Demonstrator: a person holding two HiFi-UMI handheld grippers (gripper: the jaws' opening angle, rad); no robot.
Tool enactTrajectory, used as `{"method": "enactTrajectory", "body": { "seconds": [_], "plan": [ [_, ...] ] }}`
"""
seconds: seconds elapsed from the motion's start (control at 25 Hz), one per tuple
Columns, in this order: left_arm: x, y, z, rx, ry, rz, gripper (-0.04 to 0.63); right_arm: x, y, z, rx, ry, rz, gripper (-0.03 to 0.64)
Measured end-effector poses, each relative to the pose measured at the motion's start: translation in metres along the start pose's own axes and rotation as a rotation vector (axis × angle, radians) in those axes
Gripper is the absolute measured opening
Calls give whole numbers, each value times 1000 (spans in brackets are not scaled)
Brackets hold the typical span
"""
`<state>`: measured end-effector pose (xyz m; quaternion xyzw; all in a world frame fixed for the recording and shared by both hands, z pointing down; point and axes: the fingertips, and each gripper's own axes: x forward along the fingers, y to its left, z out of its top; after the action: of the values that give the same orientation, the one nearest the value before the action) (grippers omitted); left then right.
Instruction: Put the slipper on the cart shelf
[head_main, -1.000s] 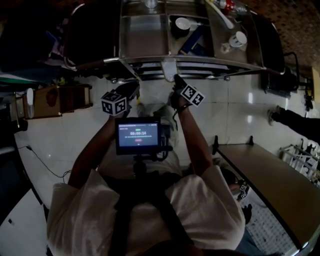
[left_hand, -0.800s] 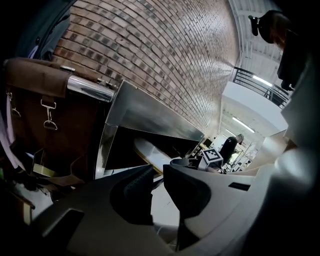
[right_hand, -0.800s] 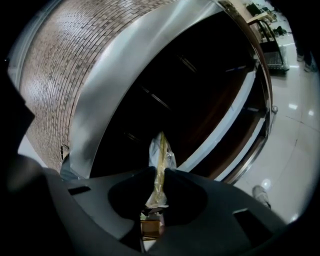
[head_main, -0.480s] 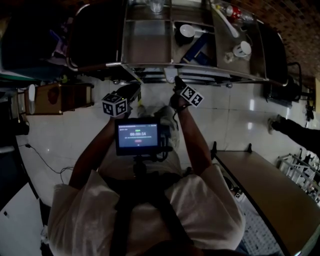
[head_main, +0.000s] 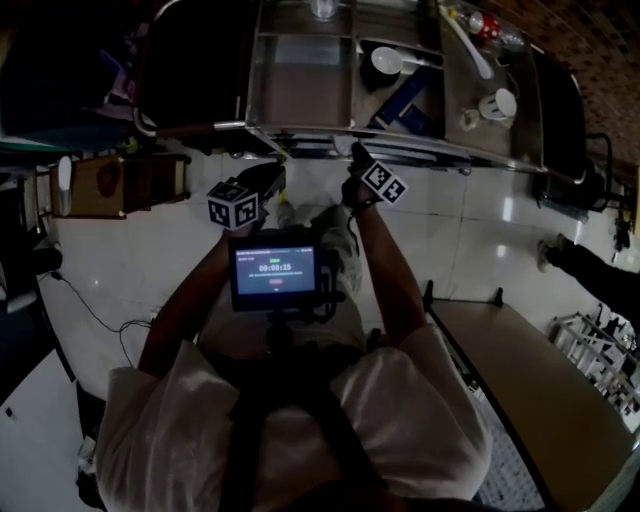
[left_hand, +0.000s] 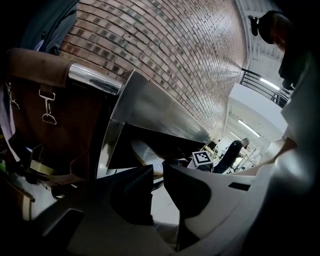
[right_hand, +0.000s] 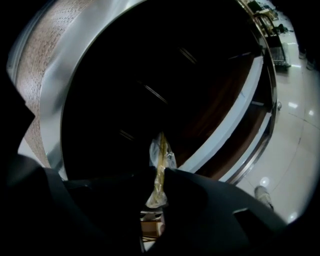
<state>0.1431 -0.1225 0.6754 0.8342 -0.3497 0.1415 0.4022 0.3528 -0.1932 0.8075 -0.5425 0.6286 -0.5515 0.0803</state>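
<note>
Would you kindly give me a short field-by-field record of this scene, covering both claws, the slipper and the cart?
right claw: shut on the slipper
slipper: thin, seen edge-on, apparently in clear plastic wrap
left claw: open, nothing between its jaws
cart: stainless steel, just ahead of both claws
placement: not yet done; slipper held up toward the cart's dark interior
floor: pale glossy tiles

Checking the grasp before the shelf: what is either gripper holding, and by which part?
The right gripper pinches the plastic-wrapped slipper by its near end; the left gripper holds nothing.
</note>
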Motion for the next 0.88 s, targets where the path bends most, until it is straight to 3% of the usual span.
{"method": "enactTrajectory", "body": {
  "seconds": [0.44, 0.88],
  "plan": [
    [-2, -1, 0, -1, 4, 16, 60, 22, -2, 5, 12, -16, 4, 66],
    [-4, 24, 7, -8, 11, 21, 60, 61, -12, -2, -30, 24, -68, 92]
  ]
}}
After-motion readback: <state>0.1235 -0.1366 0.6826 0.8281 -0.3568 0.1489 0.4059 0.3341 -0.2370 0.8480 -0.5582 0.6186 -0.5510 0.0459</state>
